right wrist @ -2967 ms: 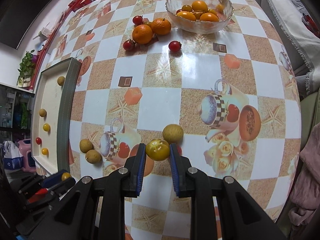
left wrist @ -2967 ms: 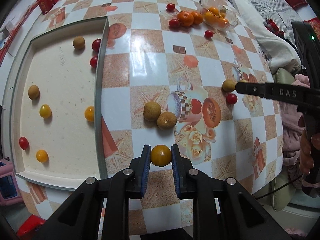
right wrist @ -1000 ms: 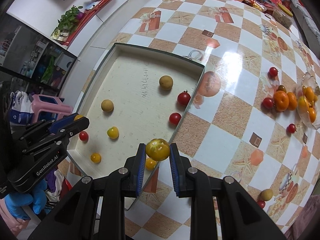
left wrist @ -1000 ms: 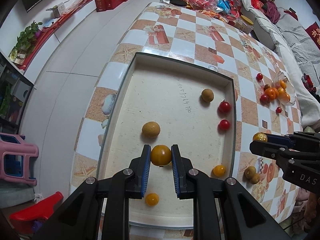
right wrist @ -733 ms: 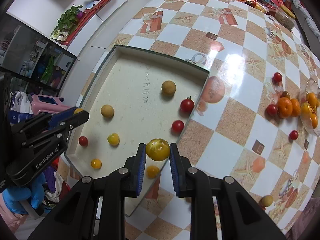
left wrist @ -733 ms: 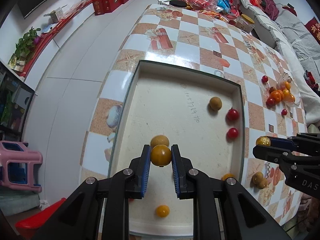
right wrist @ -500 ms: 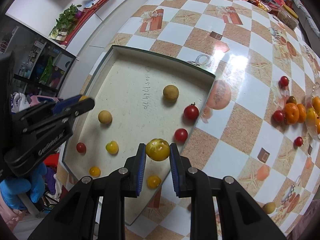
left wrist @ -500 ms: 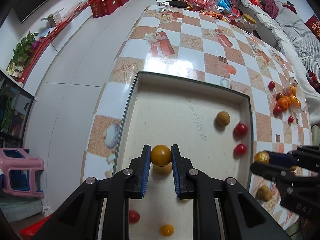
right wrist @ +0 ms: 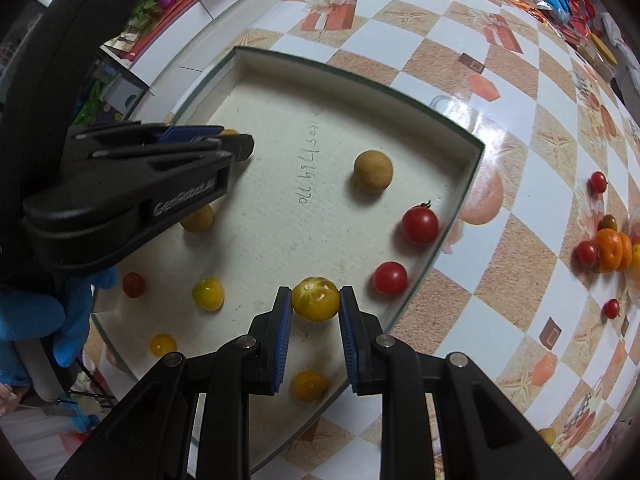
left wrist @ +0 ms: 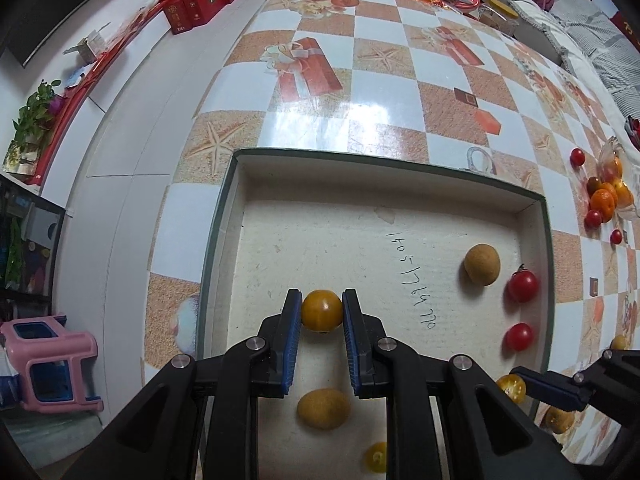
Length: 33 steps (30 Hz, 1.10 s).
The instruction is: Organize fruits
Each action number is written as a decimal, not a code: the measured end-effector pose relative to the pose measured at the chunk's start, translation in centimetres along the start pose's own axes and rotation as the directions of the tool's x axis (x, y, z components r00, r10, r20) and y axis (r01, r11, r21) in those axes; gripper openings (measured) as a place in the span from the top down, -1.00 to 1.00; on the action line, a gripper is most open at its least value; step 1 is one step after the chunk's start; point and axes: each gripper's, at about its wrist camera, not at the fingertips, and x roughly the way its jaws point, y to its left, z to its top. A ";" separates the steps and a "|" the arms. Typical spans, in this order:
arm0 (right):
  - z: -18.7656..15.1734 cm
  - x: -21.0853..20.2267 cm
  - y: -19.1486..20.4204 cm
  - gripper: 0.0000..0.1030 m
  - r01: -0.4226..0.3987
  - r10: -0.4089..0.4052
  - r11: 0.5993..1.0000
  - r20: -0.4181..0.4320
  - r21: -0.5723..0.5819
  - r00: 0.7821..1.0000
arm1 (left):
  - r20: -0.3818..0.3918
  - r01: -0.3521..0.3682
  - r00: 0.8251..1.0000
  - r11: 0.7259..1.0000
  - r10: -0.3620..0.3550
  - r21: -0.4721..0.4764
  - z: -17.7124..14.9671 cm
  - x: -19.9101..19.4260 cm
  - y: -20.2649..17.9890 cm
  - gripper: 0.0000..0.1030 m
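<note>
My left gripper [left wrist: 322, 315] is shut on an orange-yellow cherry tomato [left wrist: 321, 309] and holds it low over the left part of the white tray [left wrist: 384, 160]. My right gripper [right wrist: 315, 305] is shut on a ribbed yellow tomato [right wrist: 315, 299] over the tray's near right part [right wrist: 460, 188]. The tray holds brown longans [left wrist: 482, 264] [left wrist: 323, 408], red cherry tomatoes [left wrist: 522, 286] [left wrist: 519, 336] and several yellow tomatoes [right wrist: 207, 294]. The left gripper shows in the right wrist view [right wrist: 234, 142], the right gripper in the left wrist view [left wrist: 516, 384].
A glass bowl with oranges [left wrist: 614, 184] stands on the checkered table at the far right, with red tomatoes [left wrist: 577, 156] and an orange [right wrist: 608, 244] beside it. Longans lie on the table near the tray [left wrist: 560, 420]. A pink stool [left wrist: 48, 364] is on the floor left.
Both grippers, still shut on their tomatoes, have moved from the table over the tray and come lower and farther in. The left one has passed beyond the near longan.
</note>
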 end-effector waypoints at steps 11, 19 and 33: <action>-0.9 2.5 2.1 0.49 0.060 -0.061 0.995 -0.011 -0.086 0.998 | 0.022 -0.018 1.000 0.999 0.018 0.028 0.1 0.5 -0.5 0.57; -1.9 2.8 4.3 -0.11 0.060 -0.060 0.987 0.005 -0.150 0.998 | 0.056 -0.028 0.998 1.000 0.028 -0.002 -0.2 -0.1 -0.1 -0.53; -5.3 -1.7 7.0 -0.72 0.079 -0.070 0.977 0.051 -0.199 0.996 | 0.030 -0.038 0.999 0.999 0.039 -0.025 -1.2 -2.9 0.2 -0.53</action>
